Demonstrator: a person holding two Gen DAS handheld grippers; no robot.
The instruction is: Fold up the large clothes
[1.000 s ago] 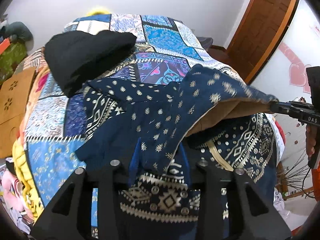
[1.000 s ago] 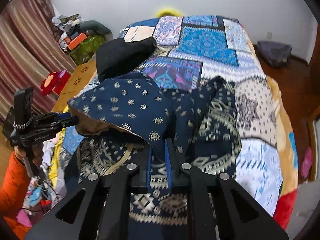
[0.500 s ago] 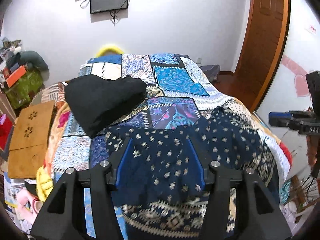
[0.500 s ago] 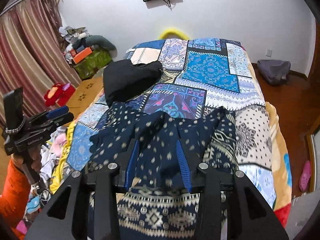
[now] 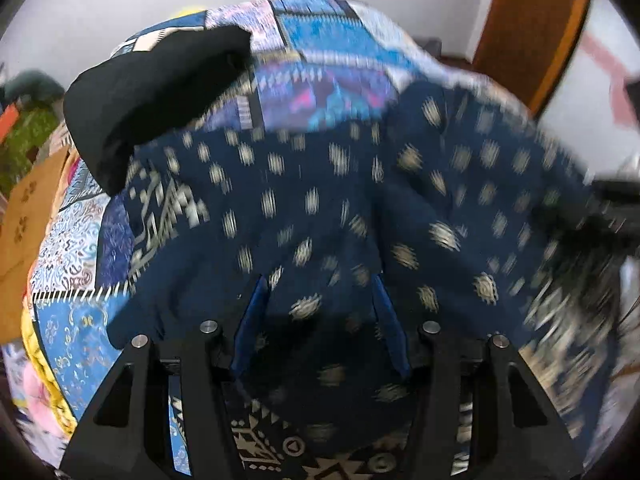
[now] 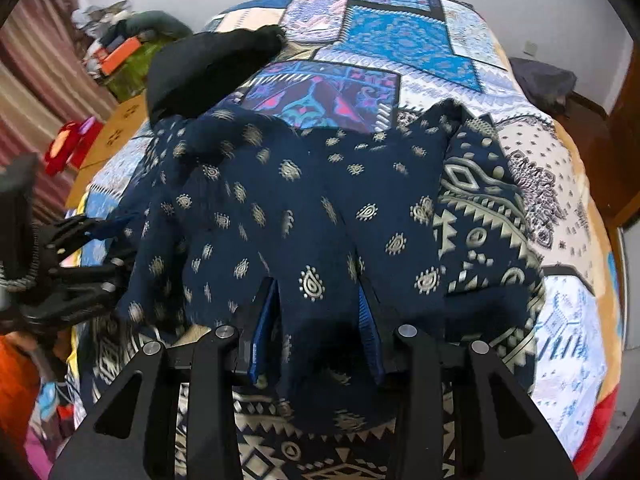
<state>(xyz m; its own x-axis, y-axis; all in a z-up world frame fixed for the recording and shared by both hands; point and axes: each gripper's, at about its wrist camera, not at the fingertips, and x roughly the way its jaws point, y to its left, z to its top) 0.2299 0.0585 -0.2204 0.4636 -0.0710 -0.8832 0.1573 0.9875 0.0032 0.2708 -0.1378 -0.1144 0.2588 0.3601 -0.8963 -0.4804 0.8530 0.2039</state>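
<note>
One navy garment (image 6: 304, 208), one black bundle (image 6: 208, 68) — both grippers' jaws apart, cloth lying loose between them.

Matt navy printed cloth garment (image 6: 304, 200) on soft patchwork quilt (image 6: 404, 36).

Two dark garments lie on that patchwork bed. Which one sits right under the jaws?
The navy garment with gold motifs, spread at the near end of the bed. The plain black garment lies farther back, patternless and untouched.

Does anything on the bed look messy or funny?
Yes. The dark blue patterned garment isn't folded neatly: its top layer lies rumpled with lumpy creases. A black garment sits in a loose heap beyond it on the patchwork bedspread.
</note>
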